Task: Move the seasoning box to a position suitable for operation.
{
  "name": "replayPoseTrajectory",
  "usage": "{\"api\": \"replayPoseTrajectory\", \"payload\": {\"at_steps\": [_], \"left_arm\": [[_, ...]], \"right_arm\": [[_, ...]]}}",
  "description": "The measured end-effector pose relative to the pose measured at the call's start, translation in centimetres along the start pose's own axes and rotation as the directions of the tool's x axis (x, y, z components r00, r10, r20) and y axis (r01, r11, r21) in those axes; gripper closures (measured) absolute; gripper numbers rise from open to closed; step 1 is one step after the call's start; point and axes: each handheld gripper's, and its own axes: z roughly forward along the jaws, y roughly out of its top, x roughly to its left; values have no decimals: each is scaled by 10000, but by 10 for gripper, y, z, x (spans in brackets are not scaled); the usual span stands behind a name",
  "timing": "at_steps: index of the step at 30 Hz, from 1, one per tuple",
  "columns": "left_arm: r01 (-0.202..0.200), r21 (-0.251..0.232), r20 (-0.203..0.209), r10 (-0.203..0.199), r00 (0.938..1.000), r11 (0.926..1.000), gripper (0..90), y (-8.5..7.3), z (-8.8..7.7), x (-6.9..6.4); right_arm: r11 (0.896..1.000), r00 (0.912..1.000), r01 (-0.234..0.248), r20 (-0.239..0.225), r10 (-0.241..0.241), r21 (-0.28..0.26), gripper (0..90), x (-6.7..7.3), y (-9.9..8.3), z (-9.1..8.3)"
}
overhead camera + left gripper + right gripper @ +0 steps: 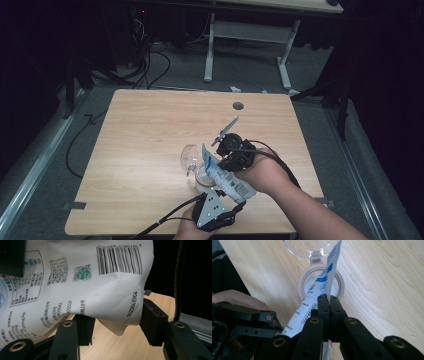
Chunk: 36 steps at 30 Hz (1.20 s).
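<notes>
While clamped, pouch [227,177] over jar rim [340,287].

A light wooden table [150,150] stands on grey carpet [190,70]; black cables [150,65] trail behind, beside another desk's white legs [210,50]. The surroundings are dark.

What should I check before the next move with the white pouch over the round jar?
1. Right gripper jaws shut on the edge of the pouch: ok.
2. Left gripper jaws flank the pouch's bottom end; firm grip: cannot tell.
3. Pouch's lower end sits over the opening of the jar: ok.
4. Pouch's mouth cut open: cannot tell.
5. Clear lid swung back, off the opening: ok.
6. Jar upright on the table: ok.
</notes>
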Motion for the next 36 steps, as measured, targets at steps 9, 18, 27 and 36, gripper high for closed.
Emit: {"api": "replayPoseTrajectory", "payload": {"at_steps": [9,18,27,36], "left_arm": [[36,-14,33,-36,10000,10000,498,0,0,0],[72,-60,34,-72,10000,10000,498,0,0,0],[93,-111,36,-93,10000,9999,499,1,0,1],[86,-126,49,-85,10000,9999,499,1,-1,1]], "right_arm": [[10000,10000,51,-44,-51,71,897,-1,0,2],[10000,10000,52,-29,-51,69,897,-1,1,2],[10000,10000,49,-33,-49,23,897,-2,2,2],[10000,10000,64,1,-64,55,898,-2,2,2]]}}
